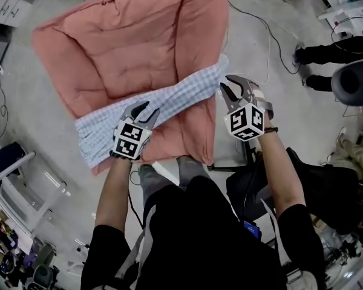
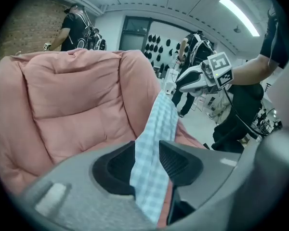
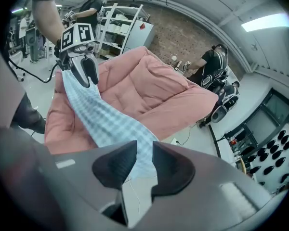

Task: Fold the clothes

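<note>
Stretched between two hand-held claws, a blue-and-white checked cloth (image 1: 169,101) spans the near edge of a pink quilted cover (image 1: 133,41). The left claw (image 1: 146,110) is clenched on the cloth partway along, with a loose end trailing past it toward the cover's near left corner. The right claw (image 1: 225,89) pinches the other end at the cover's right edge, its jaws nearly together. Each claw bears a cube (image 1: 132,139) of black-and-white square markers. Only the head view takes in both claws and the whole cover. The left gripper view adds a standing person (image 2: 77,25) and a dark window (image 2: 135,35). The right gripper view adds white shelving (image 3: 118,28) and a seated person (image 3: 213,64).
</note>
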### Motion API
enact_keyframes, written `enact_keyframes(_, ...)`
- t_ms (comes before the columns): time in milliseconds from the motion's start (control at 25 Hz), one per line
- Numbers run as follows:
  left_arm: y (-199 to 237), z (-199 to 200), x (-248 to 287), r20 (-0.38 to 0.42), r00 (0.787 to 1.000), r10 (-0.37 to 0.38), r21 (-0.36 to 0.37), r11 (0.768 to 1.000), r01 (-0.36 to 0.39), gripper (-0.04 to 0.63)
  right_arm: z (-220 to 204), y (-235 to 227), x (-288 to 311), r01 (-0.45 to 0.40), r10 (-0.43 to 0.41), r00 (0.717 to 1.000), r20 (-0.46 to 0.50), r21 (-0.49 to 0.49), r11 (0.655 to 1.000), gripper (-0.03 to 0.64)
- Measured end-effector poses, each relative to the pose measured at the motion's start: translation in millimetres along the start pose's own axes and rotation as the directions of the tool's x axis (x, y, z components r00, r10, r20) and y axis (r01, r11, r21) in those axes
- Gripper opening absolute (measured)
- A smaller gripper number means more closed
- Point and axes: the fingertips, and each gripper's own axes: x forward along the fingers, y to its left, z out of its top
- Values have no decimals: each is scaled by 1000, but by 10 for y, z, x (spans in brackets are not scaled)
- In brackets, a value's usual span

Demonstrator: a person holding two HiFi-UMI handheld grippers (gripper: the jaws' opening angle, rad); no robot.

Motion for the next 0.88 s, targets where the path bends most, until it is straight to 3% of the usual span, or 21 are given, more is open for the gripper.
enact_keyframes(200,102,94,358,-40,999,-7,21,1000,8,175,-183,-144,190,-25,25,1000,0,-19,1000,107)
enact_keyframes(680,-47,139,792,-118,985,-124,20,992,127,172,-448,-268,299,-26,27,1000,-16,25,999,104)
enact_keyframes(760,-89,196,821,-112,985,-130,22,991,133,141,-497,-281,284,-26,26,999,-22,25,999,104)
enact_keyframes(880,-171,314,734,-69,990,-127,35,991,129,29,-502,-262,252,-27,27,999,-21,24,999,104)
